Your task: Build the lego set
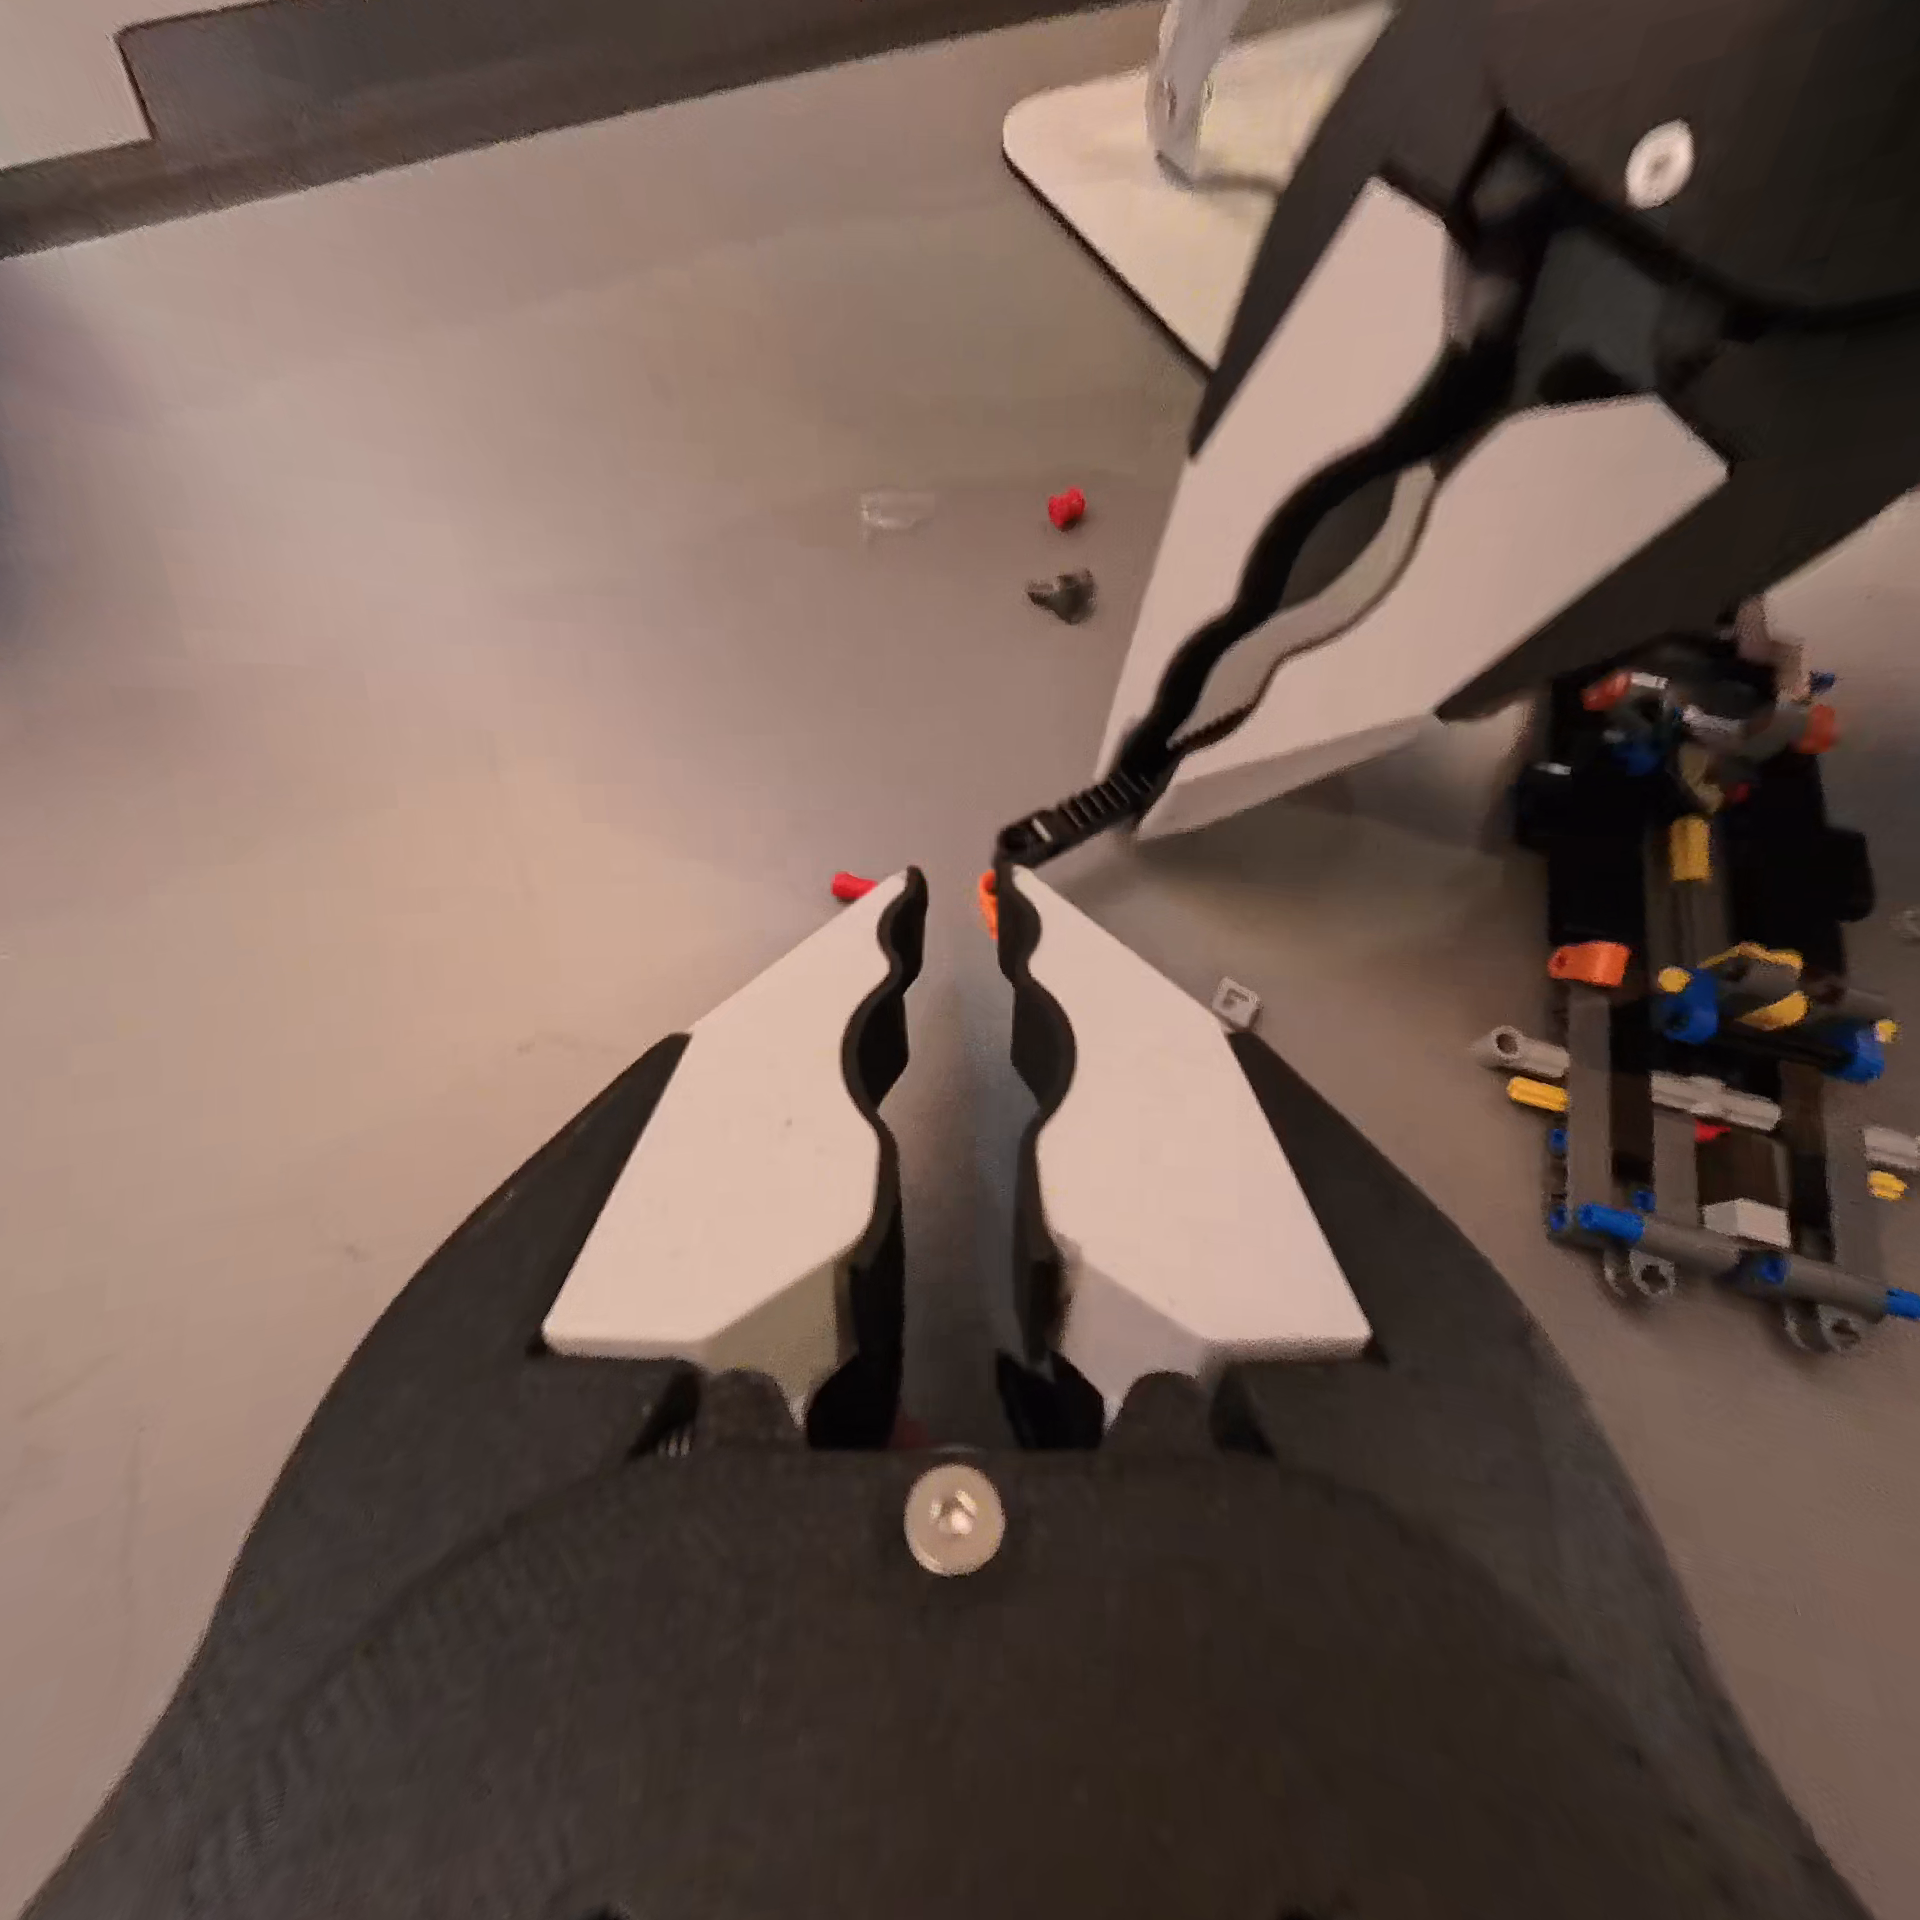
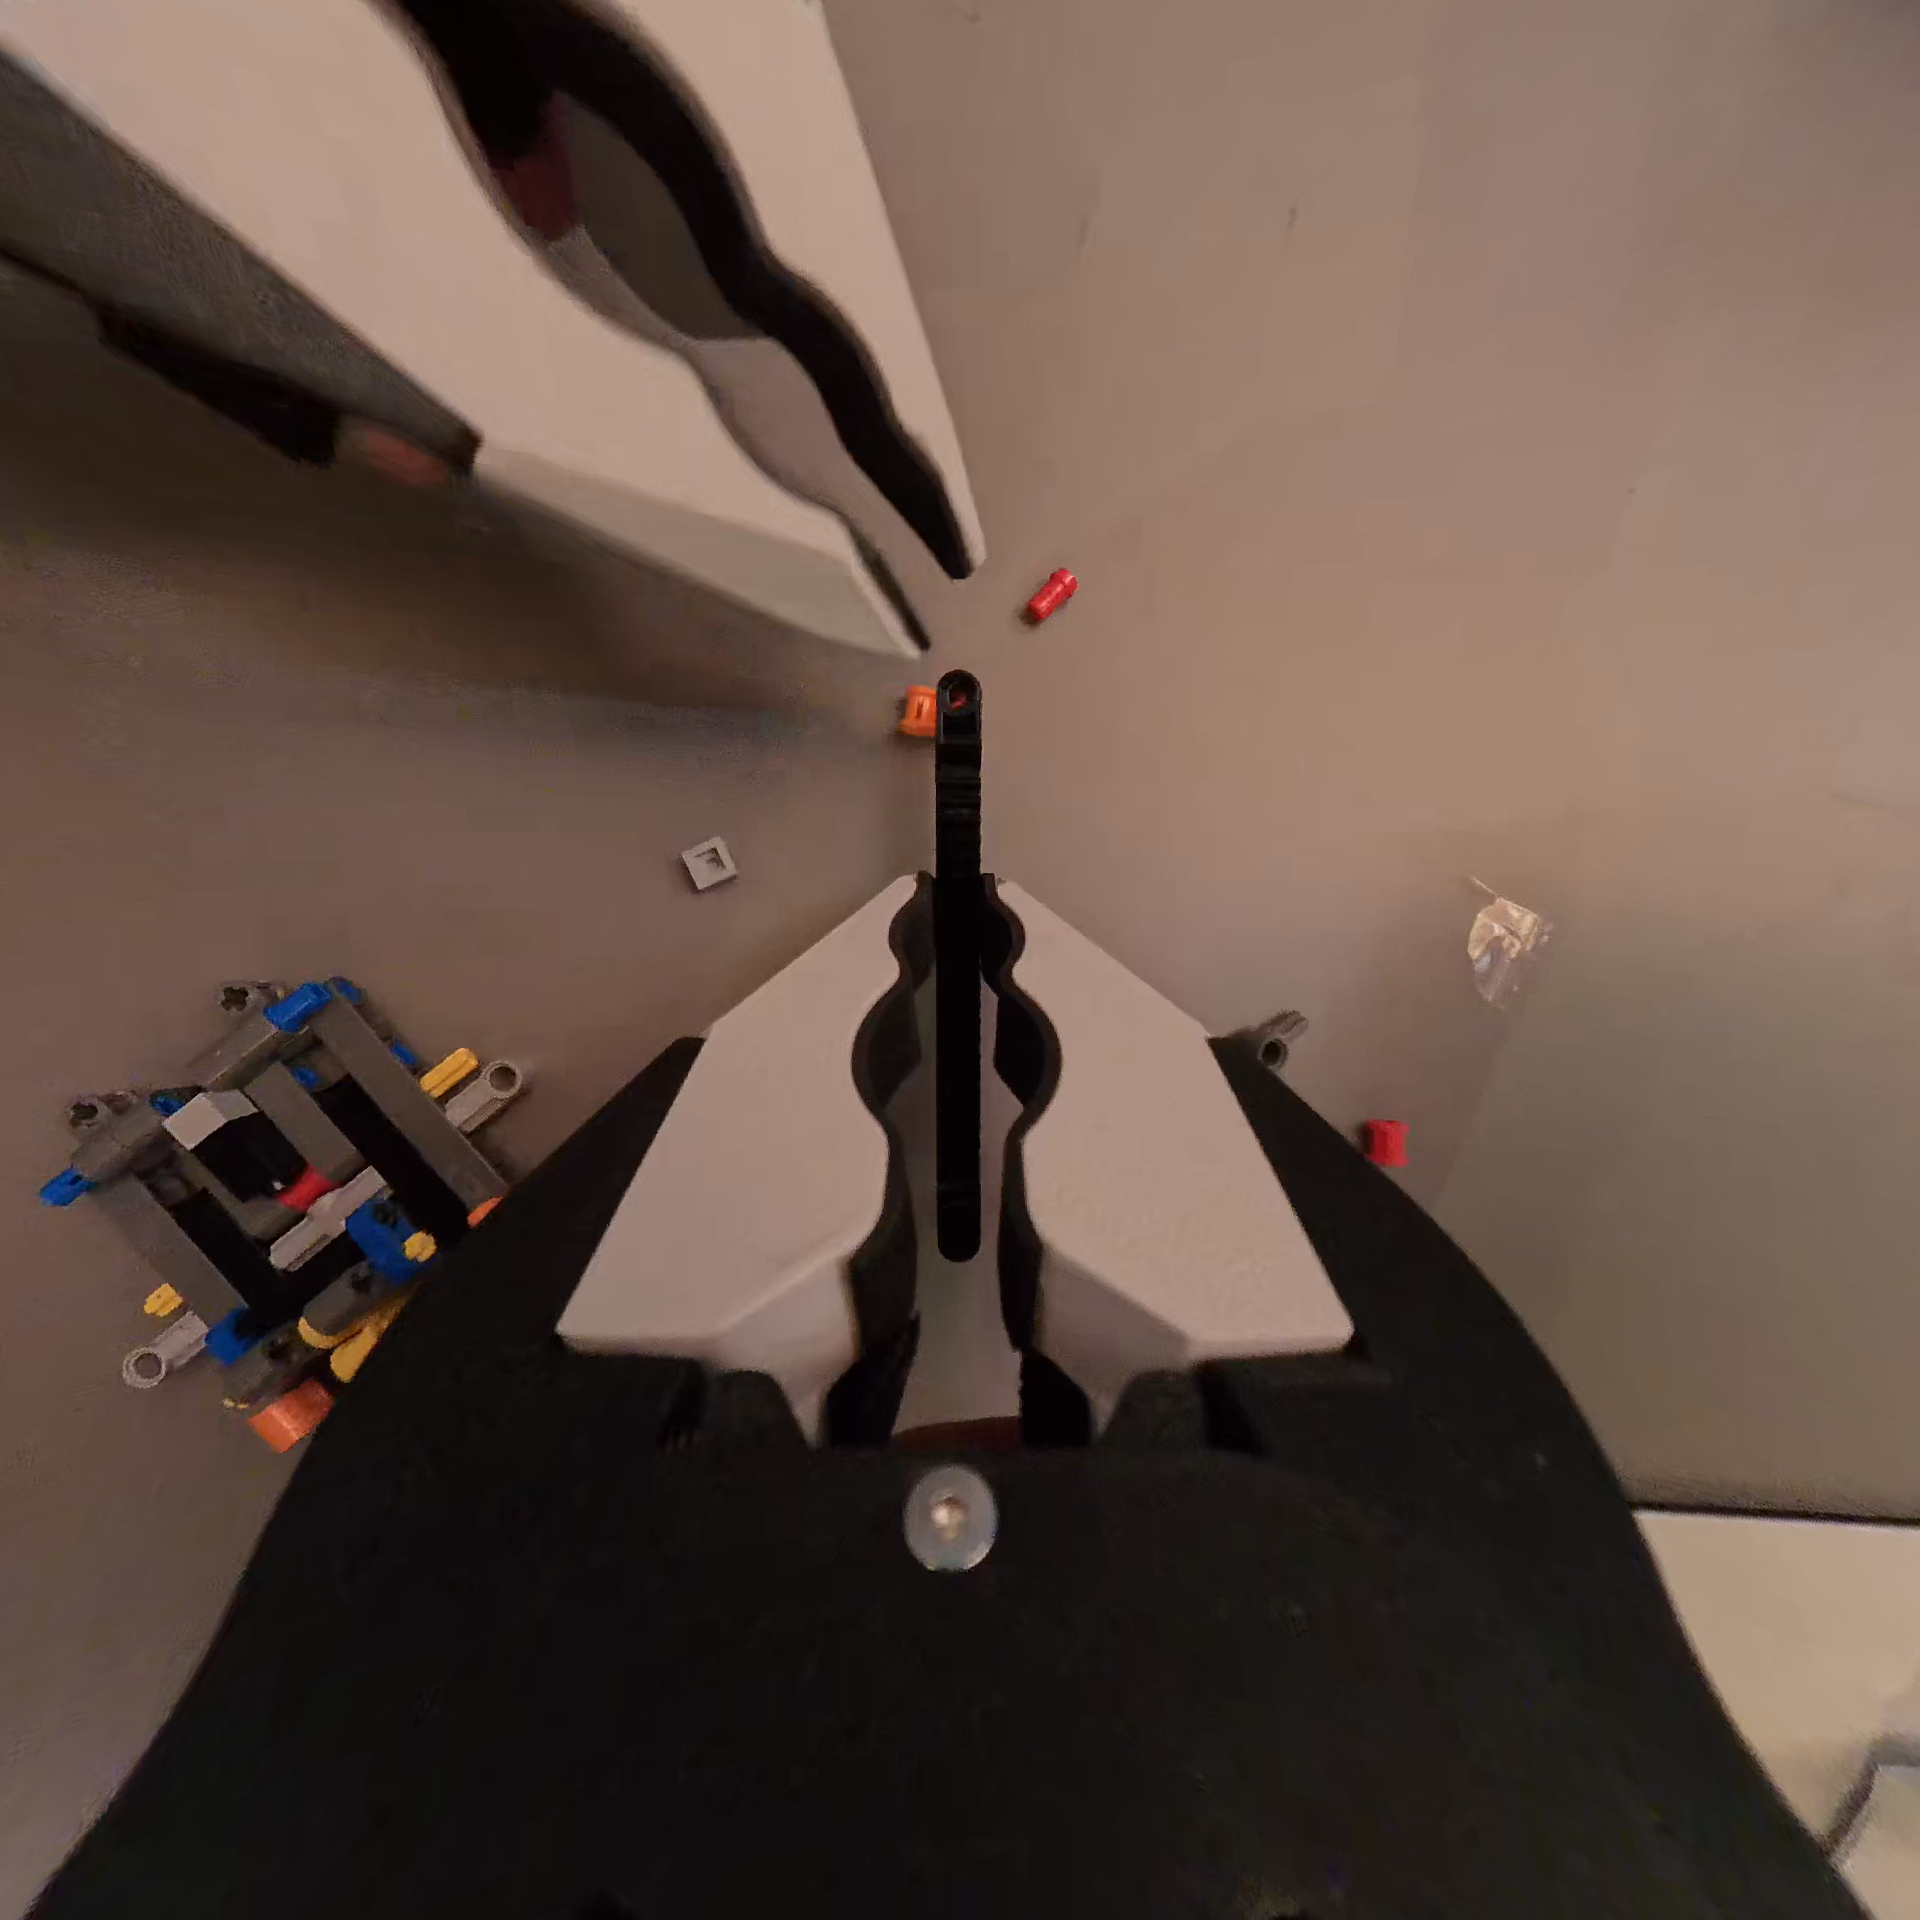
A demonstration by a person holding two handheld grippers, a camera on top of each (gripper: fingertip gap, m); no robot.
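The right gripper [image 2: 958, 883] clamps a black toothed rack piece [image 2: 957, 935] between its fingers; the right wrist view shows the piece's full length, running back between the fingers and ending forward in a round eyelet, whereas the left wrist view shows only its toothed tip [image 1: 1081, 808] protruding. The left gripper [image 1: 961, 883] has its fingers narrowly parted with nothing clearly between them; a small orange piece [image 1: 987, 902] sits against the right fingertip, and contact cannot be confirmed. The right wrist view shows that orange piece [image 2: 918, 712] just left of the eyelet. The partly built lego chassis [image 1: 1704, 997] lies on the grey worktop [image 1: 520, 623], at the right in the left view and at the near left [image 2: 281, 1174] in the right view. Loose items counted: three red pieces across both views [image 1: 1066, 508] [image 1: 852, 886] [image 2: 1383, 1140], one grey square tile [image 2: 710, 862], one dark grey connector [image 1: 1062, 594], one clear plastic scrap [image 2: 1504, 935]. A white flat base [image 1: 1122, 187] appears only clearly in the left view, far right.
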